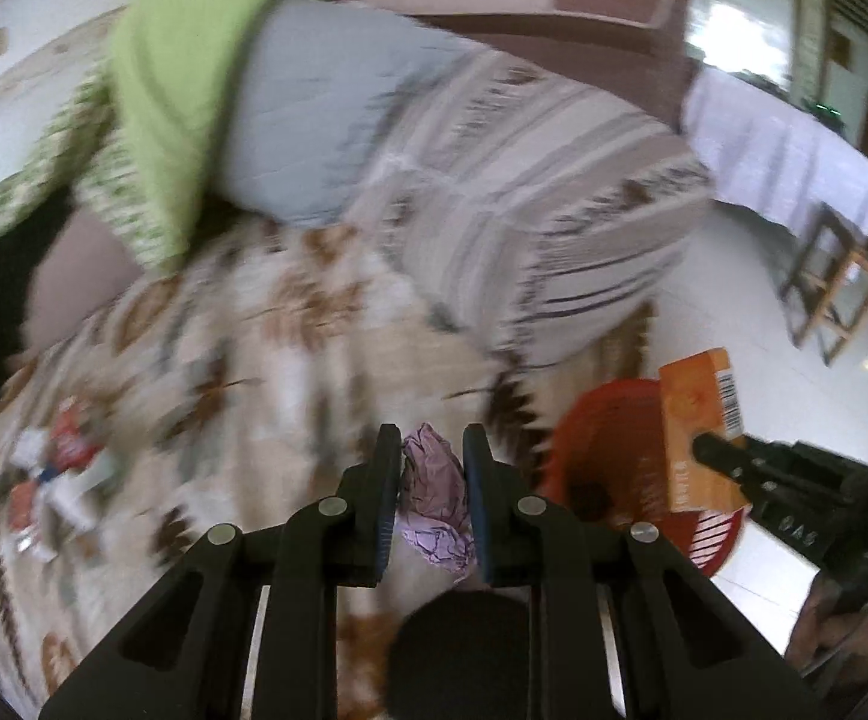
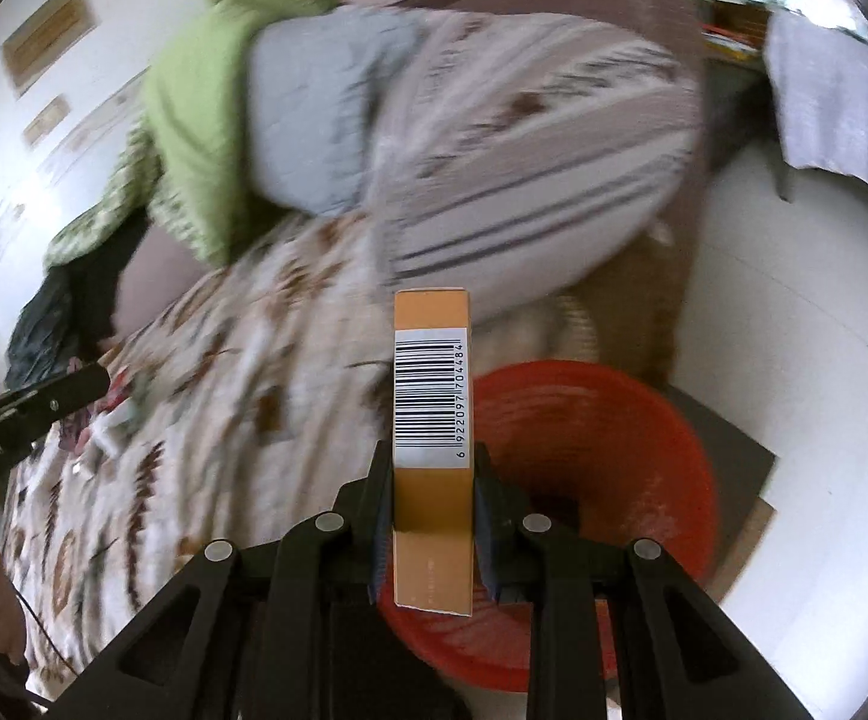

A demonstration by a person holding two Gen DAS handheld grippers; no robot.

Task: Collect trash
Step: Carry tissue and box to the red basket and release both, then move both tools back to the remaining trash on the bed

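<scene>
- My left gripper (image 1: 432,450) pinches a crumpled pink paper (image 1: 434,492) between its jaws, over the patterned bedspread (image 1: 290,336).
- My right gripper (image 2: 432,468) has its jaws pressed on the narrow sides of an orange box (image 2: 432,480), barcode facing up, held above the red basket (image 2: 644,438).
- The basket sits on the white floor (image 2: 806,360) just beside the bed's right edge, with open floor to its right.
- More trash (image 1: 56,480) lies on the bedspread, far left, well apart from my left jaws.
- Blur smears that litter and the piled bedding (image 1: 464,138); I cannot tell its pieces apart.
- My own frame cuts off the basket's near rim.
</scene>
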